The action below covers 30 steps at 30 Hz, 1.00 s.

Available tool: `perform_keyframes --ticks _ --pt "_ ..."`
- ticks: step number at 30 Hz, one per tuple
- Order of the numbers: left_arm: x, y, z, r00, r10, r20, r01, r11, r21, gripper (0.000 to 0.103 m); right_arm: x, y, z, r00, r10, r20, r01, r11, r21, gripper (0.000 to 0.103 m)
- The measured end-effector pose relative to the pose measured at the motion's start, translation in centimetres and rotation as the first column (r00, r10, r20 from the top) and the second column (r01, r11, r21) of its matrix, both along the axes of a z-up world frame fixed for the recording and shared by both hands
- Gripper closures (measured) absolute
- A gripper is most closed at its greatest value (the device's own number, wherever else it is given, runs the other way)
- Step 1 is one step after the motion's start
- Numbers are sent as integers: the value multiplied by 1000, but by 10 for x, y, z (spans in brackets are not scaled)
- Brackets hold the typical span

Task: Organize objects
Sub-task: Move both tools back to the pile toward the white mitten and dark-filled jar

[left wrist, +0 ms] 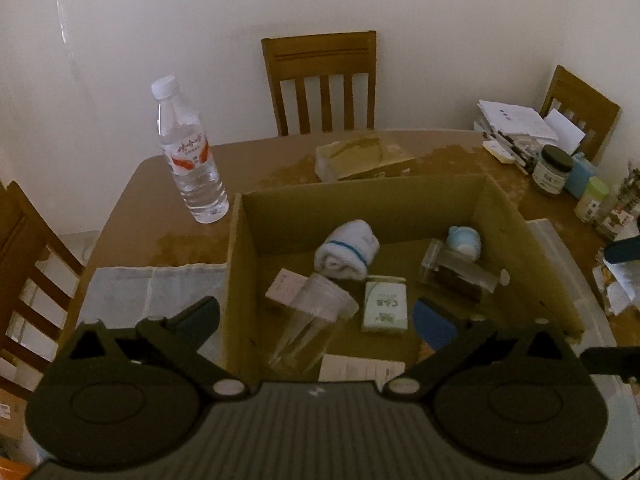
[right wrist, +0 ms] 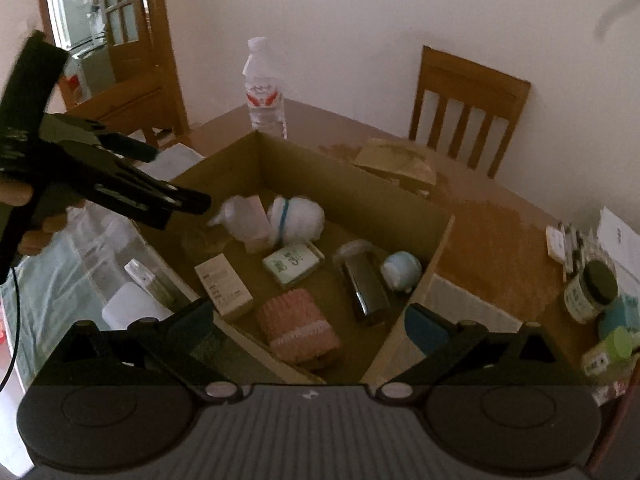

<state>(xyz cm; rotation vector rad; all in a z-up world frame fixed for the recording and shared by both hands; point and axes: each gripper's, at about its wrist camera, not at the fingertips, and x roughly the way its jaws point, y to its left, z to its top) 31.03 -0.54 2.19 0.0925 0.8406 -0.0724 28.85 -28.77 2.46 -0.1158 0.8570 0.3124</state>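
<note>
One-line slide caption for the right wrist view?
Open right gripper above brown cardboard box holding pink knitted roll, white rolled sock, green tissue pack.

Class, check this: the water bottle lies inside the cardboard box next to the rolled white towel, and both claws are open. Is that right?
Not quite. The water bottle stands upright on the table outside the cardboard box, as the left wrist view shows. The rolled white towel is inside, and both claws are open.

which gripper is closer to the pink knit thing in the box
Right. The right gripper hangs open just above the pink knit roll; the left gripper hovers open, farther off at the box's opposite side.
</note>
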Motion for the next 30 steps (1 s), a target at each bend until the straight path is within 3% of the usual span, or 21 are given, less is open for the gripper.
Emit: perform_keyframes --ticks 9,15,25,30 --pt "-47 1 -5 1000 22 7 -22 1000 -7 1 -28 7 -20 996 -85 -8 85 996 5 0" --pt "-86 4 -25 998 65 -15 -65 997 -48 1 -56 17 -46 984 -161 -71 162 987 3 0" --pt "-138 10 -49 995 95 -40 -96 995 -21 1 -82 35 -71 955 -245 -169 256 966 42 0" --pt "-155 22 -58 990 122 -75 -122 993 7 1 -83 53 -75 942 -285 -176 293 956 22 0"
